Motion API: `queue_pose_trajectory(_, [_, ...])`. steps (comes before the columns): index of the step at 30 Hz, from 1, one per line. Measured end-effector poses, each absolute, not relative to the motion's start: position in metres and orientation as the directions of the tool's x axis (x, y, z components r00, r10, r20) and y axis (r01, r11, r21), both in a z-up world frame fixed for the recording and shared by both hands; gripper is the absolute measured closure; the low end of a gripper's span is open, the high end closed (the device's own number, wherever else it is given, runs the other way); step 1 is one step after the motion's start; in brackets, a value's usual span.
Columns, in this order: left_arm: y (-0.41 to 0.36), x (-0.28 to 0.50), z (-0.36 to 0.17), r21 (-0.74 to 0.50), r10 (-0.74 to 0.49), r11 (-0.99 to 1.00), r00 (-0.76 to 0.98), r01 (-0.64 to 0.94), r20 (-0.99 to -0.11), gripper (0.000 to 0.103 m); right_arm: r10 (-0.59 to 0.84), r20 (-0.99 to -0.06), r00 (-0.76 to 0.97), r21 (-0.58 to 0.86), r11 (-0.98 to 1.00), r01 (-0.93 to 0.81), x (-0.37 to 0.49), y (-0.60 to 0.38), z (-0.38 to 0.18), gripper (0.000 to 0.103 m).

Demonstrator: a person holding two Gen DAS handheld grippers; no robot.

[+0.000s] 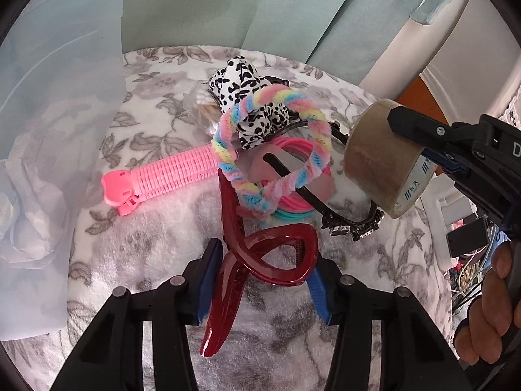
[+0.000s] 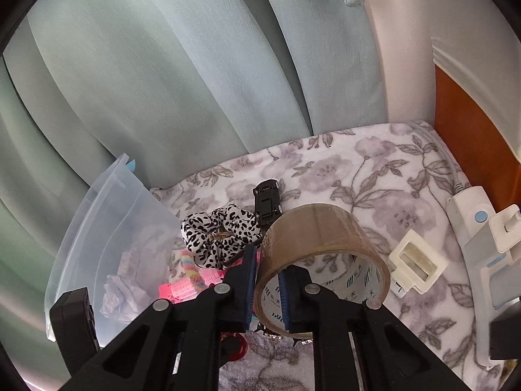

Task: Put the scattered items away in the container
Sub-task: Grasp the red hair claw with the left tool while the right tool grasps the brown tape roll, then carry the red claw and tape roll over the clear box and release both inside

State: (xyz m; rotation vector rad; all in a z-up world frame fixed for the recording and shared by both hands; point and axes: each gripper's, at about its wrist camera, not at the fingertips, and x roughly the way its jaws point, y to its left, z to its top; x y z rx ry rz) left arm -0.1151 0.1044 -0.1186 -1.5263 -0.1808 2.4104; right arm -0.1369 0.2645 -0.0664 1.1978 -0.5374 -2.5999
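The right claw (image 2: 266, 296) was clamped on the wall of a brown tape roll (image 2: 320, 244), one finger inside the ring and one outside, and the roll was held above the floral blanket (image 2: 374, 176). The left claw (image 1: 260, 280) was closed on a dark red hair clip (image 1: 260, 254) beside a heap of hair ties. Further left, a clear plastic container (image 2: 107, 215) was seen with crumpled white paper (image 2: 120, 296) in it.

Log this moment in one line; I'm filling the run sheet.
left gripper: shut on claw clip | right gripper: shut on tape | bin: tissue only
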Motion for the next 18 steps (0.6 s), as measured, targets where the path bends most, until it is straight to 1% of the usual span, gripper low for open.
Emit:
queue_pose_trajectory(7, [0.099,-0.099,-0.096,-0.253,0.302,-0.953,-0.427,-0.169,-0.852,0.052,-0.339,-0.651,-0.679,0.420,-0.906,0.050,-0.117,0.272,-0.038,0.089])
queue_pose_trajectory(10, [0.089,-0.091,-0.080,-0.252,0.307,-0.951,-0.448,-0.179,-0.839,0.052,-0.330,-0.634,-0.699,0.421,-0.906,0.046,-0.104,0.276,-0.024,0.089])
queue_pose_trajectory(18, [0.095,-0.062,-0.036,-0.241,0.310,-0.950,-0.520,-0.197,-0.796,0.052,-0.313,-0.577,-0.755,0.423,-0.905,0.051,-0.062,0.284,0.016,0.089])
